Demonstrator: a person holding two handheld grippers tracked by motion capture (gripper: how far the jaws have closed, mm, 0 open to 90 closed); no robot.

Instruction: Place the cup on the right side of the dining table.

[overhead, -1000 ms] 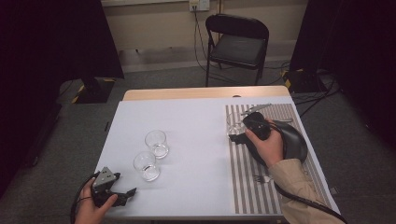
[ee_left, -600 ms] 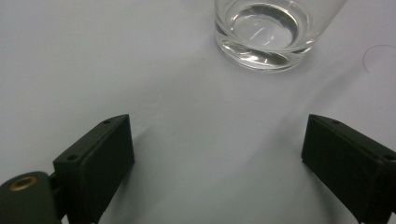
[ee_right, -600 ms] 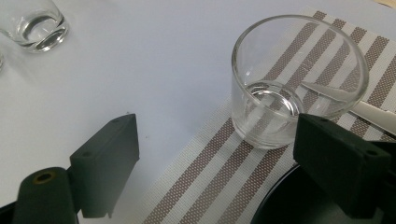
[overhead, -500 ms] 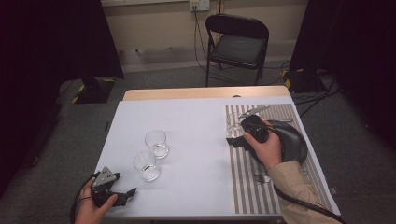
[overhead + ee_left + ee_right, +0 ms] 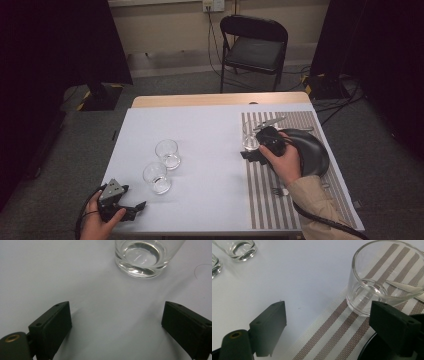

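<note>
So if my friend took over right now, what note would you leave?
Right gripper: open, beside the glass on the striped mat, not gripping it.
Left gripper: open, low at the table's near left corner, holding nothing.
Two more glasses stand on the white top, the nearer one just ahead of the left gripper.
Plate, fork and another utensil are on the mat.
Nothing is grasped yet; likely next: close on the mat's glass.

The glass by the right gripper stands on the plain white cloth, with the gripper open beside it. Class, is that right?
Not quite. The glass stands on the striped placemat, at its edge, as the right gripper view shows. The right gripper is indeed open beside it.
</note>
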